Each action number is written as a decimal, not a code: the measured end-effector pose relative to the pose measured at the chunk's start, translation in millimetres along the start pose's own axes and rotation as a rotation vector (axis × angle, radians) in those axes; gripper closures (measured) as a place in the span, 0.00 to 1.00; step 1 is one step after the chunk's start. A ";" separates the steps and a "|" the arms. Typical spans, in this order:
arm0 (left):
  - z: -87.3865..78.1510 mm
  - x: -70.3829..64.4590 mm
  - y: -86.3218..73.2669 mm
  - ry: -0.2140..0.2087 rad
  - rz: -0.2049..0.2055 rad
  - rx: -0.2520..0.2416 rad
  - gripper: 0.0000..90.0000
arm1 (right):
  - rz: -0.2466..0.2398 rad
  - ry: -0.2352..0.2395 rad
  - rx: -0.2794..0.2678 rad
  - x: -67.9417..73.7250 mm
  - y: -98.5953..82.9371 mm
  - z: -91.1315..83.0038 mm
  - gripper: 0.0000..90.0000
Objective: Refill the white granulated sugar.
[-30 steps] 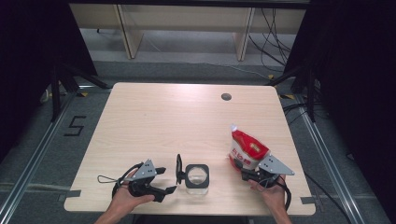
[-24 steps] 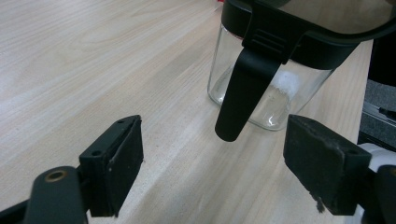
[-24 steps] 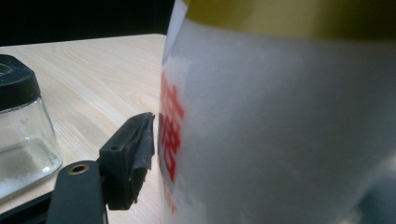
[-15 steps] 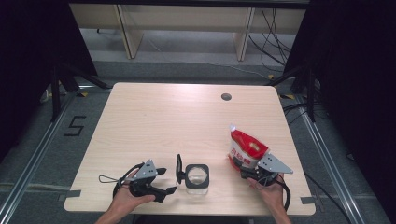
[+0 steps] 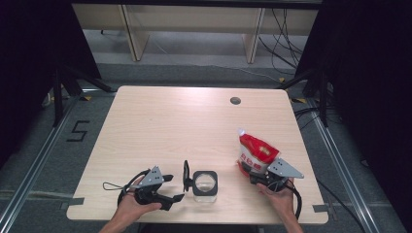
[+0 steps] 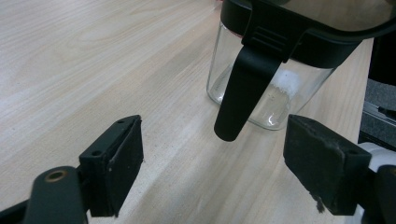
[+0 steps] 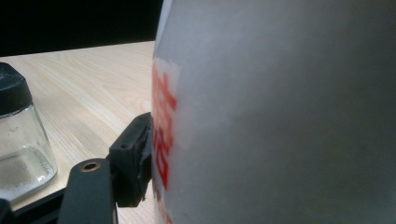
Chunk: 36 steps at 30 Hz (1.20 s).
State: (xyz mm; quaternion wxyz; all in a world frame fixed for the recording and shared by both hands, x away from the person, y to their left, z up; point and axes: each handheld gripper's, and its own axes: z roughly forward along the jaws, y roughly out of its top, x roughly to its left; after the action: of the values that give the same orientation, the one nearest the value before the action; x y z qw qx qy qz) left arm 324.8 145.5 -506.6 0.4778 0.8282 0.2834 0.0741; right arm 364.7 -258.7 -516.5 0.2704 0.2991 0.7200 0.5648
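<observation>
A clear glass jar (image 5: 204, 183) with a black rim stands near the table's front edge, its black lid (image 5: 185, 175) flipped up on its left side. The lid's latch (image 6: 243, 91) hangs down the jar's (image 6: 261, 93) side in the left gripper view. My left gripper (image 5: 171, 188) lies just left of the jar, open, with its pads (image 6: 119, 163) apart on either side of the latch. A red and white pouch (image 5: 256, 153) stands upright at the right. My right gripper (image 5: 252, 172) is shut on the pouch's (image 7: 280, 116) lower part, one pad (image 7: 135, 156) pressed against it.
The light wooden table (image 5: 170, 126) has a round cable hole (image 5: 235, 100) at the back right. Dark floor and metal rails surround the table. The jar (image 7: 21, 140) sits left of the pouch in the right gripper view.
</observation>
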 end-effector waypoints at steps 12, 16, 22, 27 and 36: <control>-2.4 0.7 0.7 0.007 0.022 0.009 0.22 | 0.026 -0.051 0.021 5.5 3.0 -2.0 0.41; -3.2 0.7 0.7 0.003 0.009 -0.007 0.22 | -0.017 -0.070 0.019 7.4 5.1 -1.4 0.42; -5.7 3.6 0.7 0.006 0.006 0.005 0.22 | -0.054 -0.102 0.044 10.0 9.7 -5.7 0.43; -4.4 3.7 0.4 0.002 0.024 -0.005 0.22 | -0.089 -0.090 0.058 9.9 13.2 -9.3 0.43; -4.9 4.1 -0.6 0.015 0.011 0.008 0.22 | -0.196 -0.099 0.045 18.7 28.5 -18.0 0.43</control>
State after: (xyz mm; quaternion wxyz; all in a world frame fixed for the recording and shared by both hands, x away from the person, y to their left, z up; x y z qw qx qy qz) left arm 326.0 151.7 -505.1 0.4719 0.8311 0.2828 0.0815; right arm 342.6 -251.5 -485.8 0.3529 0.2610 0.7440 0.5038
